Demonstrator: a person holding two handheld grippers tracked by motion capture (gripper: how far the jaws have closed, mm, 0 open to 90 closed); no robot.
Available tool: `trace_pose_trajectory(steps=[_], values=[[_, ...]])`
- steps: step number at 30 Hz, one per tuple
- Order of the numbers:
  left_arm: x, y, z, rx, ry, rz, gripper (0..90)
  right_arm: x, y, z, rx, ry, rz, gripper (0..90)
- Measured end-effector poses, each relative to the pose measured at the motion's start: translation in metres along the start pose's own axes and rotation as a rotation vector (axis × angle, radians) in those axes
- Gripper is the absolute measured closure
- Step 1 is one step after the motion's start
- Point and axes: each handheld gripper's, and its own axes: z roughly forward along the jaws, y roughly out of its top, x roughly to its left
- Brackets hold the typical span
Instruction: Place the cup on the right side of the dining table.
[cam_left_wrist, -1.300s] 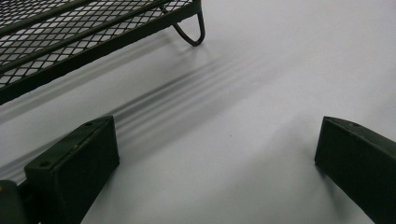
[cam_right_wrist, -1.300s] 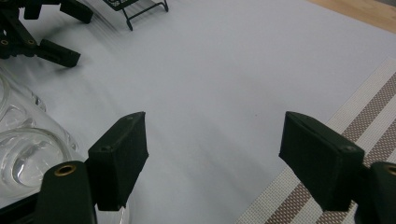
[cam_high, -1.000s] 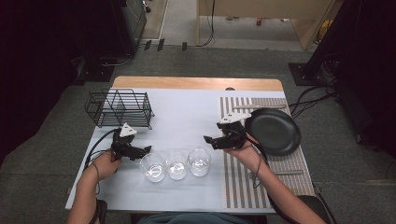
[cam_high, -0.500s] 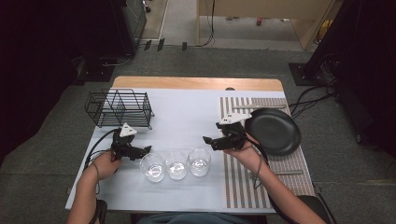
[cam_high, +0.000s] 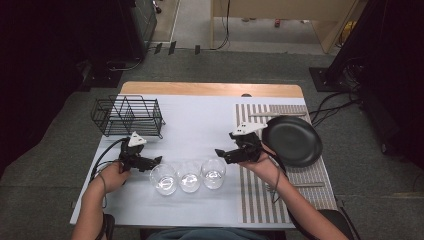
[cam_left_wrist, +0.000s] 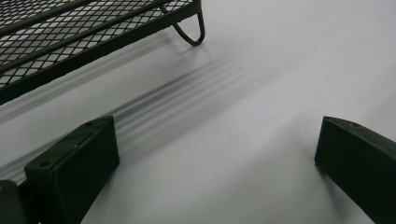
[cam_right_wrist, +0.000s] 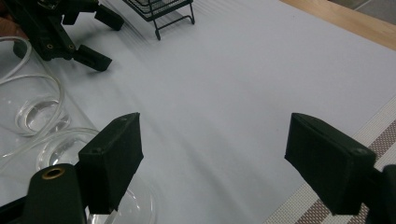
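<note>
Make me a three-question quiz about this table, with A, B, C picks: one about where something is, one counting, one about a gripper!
1. Where is the black plate?
A. on the striped mat
B. inside the wire rack
C. on the floor

2. How many clear glasses stand in the row?
A. one
B. three
C. five

3. How are the right gripper jaws?
A. clamped on a glass
B. holding the plate
C. apart, nothing between them

Key: 1 A, the plate lies over the stripes. 2 B, three side by side. 3 C, bare table shows between the jaws, which have just been opening.

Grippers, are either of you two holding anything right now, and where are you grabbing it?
Nothing is held. The left gripper stands open over bare tablecloth, and the right gripper, whose jaws have just been opening, has only cloth between them; the glasses sit untouched beside it.
</note>
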Motion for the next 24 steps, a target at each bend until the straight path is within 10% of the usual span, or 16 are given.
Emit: trace_pose_trajectory(steps=[24], values=[[0.000, 0.000, 0.000, 0.000, 0.000, 0.000, 0.0, 0.012, 0.002, 0.000, 0.001, 0.056, -0.036, 17.8]])
